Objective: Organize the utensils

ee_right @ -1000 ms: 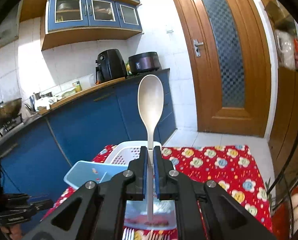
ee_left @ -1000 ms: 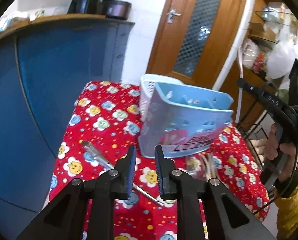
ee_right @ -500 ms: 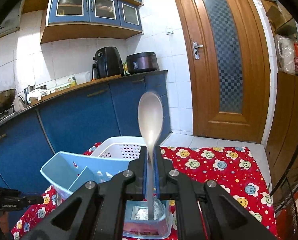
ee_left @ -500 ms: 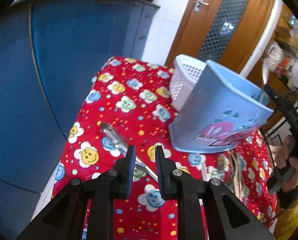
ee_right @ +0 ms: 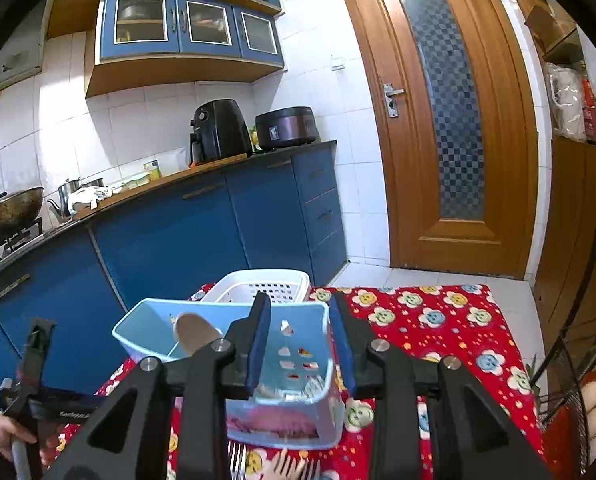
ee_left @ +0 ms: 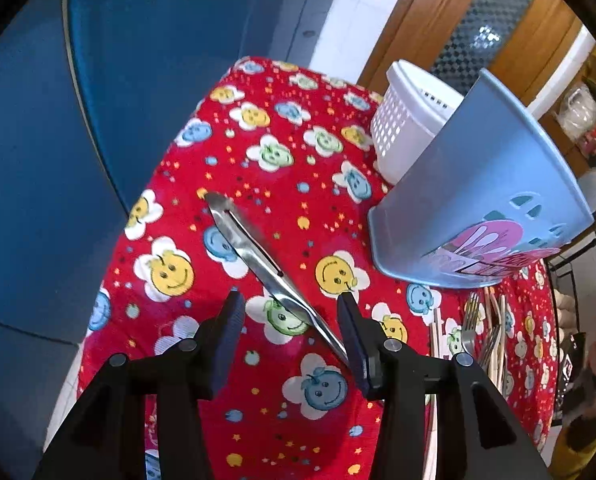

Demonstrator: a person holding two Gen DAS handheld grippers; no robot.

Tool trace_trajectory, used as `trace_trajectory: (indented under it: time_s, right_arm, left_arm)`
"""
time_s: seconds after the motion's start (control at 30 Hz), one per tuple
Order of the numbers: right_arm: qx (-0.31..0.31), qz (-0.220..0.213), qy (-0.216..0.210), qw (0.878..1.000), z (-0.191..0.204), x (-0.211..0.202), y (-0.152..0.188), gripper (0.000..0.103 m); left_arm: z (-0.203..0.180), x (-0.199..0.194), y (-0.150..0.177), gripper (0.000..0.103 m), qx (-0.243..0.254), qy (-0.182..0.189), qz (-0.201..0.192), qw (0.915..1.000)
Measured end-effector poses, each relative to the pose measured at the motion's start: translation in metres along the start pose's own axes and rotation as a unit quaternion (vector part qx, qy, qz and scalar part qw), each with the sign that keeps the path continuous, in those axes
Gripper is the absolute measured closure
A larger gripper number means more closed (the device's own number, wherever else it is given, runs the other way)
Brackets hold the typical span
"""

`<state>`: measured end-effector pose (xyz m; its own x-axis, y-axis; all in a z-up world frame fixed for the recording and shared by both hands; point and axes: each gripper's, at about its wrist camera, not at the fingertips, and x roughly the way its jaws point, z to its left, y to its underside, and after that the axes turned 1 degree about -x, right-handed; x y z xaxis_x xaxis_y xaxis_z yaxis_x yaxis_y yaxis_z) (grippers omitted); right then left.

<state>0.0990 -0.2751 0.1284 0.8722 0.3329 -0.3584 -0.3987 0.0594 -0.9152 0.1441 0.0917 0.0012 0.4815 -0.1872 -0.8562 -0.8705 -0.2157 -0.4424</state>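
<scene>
Currently one spoon [ee_right: 192,334] is seen inside the blue holder [ee_right: 218,316], bowl end up and leaning toward the holder's left wall; that item is judged done. The right gripper [ee_right: 299,338] stands just above the holder with its jaws opening and nothing between the pads.

Left to do, as far as can be judged: the metal tongs [ee_left: 258,258] lying on the red flowered tablecloth [ee_left: 266,128], and a cluster of forks [ee_left: 483,332] and pale-handled pieces lying on the cloth in front of the holder. The white basket [ee_left: 405,136] behind the holder shows no contents from either view. The task is judged early to midway.

The tongs lie flat; the long axis runs diagonally in the left wrist view, rounded end toward the upper left near the blue cabinet, narrow end toward the lower right. The left gripper [ee_left: 292,330] is tilted down over that narrow end, jaws opening, roughly half spread; the tongs pass between the pads, close to the right pad, but are not clamped. Contact with that pad cannot be told.
</scene>
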Motion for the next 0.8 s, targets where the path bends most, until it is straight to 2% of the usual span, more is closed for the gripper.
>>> trace_trajectory:
  time_s: [0.3,0.57,0.6,0.67,0.8]
  right_arm:
    - [0.034,0.035,-0.019,0.999,-0.008,-0.027,0.013,0.067]
    - [0.056,0.062,-0.033,0.996,-0.011,-0.037,0.033,0.067]
    - [0.059,0.063,-0.035,0.996,-0.012,-0.038,0.035,0.067]
    - [0.065,0.065,-0.041,0.995,-0.013,-0.039,0.039,0.067]
    - [0.071,0.068,-0.043,0.994,-0.017,-0.042,0.045,0.067]
  left_arm:
    - [-0.02,0.019,0.0,0.054,0.005,-0.008,0.065,0.9978]
    - [-0.031,0.025,-0.001,0.055,0.012,-0.036,0.059,0.9975]
    - [-0.031,0.026,-0.001,0.057,0.014,-0.039,0.058,0.9975]
    - [-0.033,0.025,-0.001,0.075,0.022,-0.055,0.053,0.9968]
    - [-0.021,0.021,-0.002,0.084,0.01,-0.03,0.057,0.9979]
